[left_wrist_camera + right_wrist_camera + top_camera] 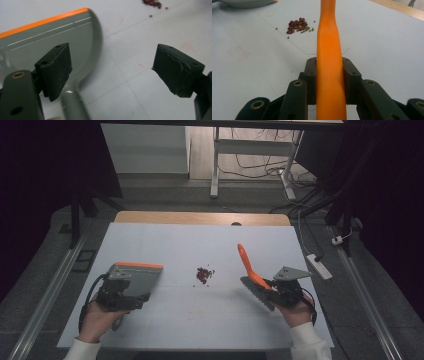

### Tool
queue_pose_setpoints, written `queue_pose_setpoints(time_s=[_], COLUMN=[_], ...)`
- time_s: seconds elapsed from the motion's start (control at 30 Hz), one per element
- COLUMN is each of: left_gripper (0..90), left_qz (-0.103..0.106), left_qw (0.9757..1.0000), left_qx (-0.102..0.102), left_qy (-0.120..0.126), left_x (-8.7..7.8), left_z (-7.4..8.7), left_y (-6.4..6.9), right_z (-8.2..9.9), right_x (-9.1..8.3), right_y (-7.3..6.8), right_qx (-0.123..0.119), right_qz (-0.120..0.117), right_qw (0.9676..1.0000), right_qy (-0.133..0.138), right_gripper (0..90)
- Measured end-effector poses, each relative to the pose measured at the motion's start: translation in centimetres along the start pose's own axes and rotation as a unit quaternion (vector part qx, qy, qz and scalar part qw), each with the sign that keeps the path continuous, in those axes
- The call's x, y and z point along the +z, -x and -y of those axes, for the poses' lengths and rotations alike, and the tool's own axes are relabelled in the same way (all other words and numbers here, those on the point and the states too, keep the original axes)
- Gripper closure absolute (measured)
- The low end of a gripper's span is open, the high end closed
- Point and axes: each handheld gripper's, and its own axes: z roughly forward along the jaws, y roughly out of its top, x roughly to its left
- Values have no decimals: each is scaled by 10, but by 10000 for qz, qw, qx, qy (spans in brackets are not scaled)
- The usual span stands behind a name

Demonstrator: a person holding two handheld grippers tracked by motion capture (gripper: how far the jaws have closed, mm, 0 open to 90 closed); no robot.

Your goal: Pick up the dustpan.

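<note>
Over by the worktop's (165, 245) left edge, the left hand-held gripper (110, 72) has its jaws spread wide with nothing between them, right above the grey dustpan (142, 280) lying flat. The beans (204, 274) sit mid-worktop. The right hand-held gripper (329, 82) is clamped on the orange brush (248, 265) handle near the right edge. An unheld dustpan could slide away once sweeping starts, scattering the beans.

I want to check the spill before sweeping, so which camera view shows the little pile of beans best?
The right gripper view: the pile of beans lies close and sharp, dark red beans mixed with small green ones, some strays apart. The high view shows it as a small dark patch mid-table between dustpan and brush. The left gripper view catches its blurred edge.
</note>
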Motion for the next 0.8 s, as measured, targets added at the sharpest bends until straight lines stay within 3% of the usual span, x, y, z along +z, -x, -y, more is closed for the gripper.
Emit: queue_pose_setpoints(time_s=[0.13, 0.2, 0.3, 0.47, 0.57, 0.8], left_gripper=[165, 163, 156, 150, 148, 129], left_qz=[-227, -244, -273, -391, -545, -594], left_qw=[9994, 9989, 9980, 9968, 9946, 9909], left_qx=[-264, -384, -459, -543, -688, -846], left_qy=[-36, -148, -337, -441, -548, -863], left_x=[-1, 0, 2, 1, 1, 12], left_z=[2, 4, 7, 10, 14, 25], left_y=[-16, -21, -24, -27, -32, -34], right_z=[1, 2, 3, 2, 3, 3], right_x=[-1, -1, -2, -2, -2, 2], right_y=[3, 4, 3, 2, 2, 2], right_qx=[64, 84, 48, 40, 35, 0], right_qz=[51, 81, 91, 84, 86, 93], right_qw=[10000, 9999, 9999, 10000, 10000, 9999], right_qy=[15, 0, -32, -20, -22, -104], right_gripper=[696, 696, 696, 696, 696, 696])
